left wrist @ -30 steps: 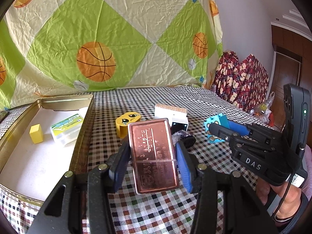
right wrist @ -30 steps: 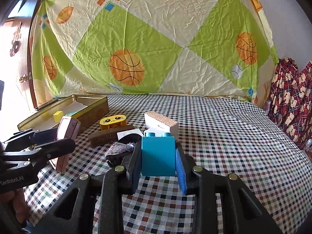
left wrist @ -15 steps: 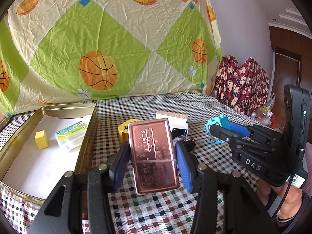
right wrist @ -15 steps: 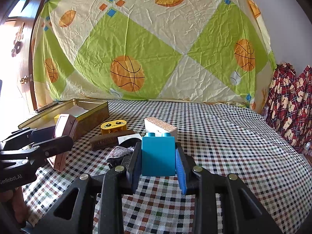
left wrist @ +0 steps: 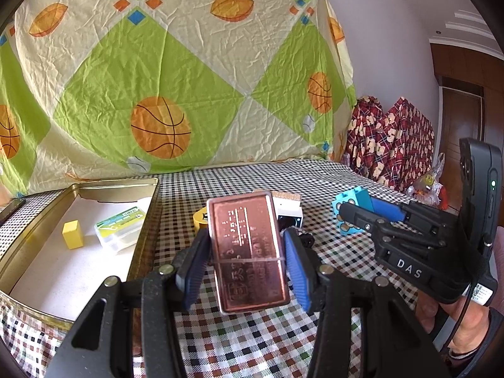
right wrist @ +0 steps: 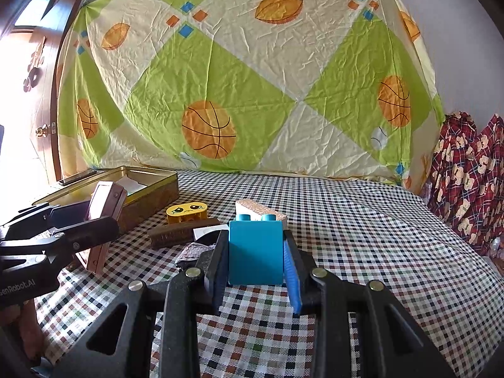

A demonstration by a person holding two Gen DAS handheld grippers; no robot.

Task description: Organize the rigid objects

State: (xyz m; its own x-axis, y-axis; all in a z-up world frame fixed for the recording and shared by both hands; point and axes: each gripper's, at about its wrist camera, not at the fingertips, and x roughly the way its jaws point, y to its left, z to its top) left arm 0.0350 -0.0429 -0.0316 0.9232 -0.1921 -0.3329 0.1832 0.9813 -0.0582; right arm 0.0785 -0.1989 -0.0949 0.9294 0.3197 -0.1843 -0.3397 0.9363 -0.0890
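Mid-carry, both loaded. Gold tin tray (left wrist: 151, 217) sits far left on the table w/ a yellow cube (left wrist: 72, 234) inside. My left hand-held gripper (left wrist: 247, 260) pinches the copper case (left wrist: 249, 252), shiny, embossed, held above the cloth; next I'd swing it left over the rim. Right hand-held gripper (right wrist: 256, 263) clamps the blue block (right wrist: 255, 255), studs up.
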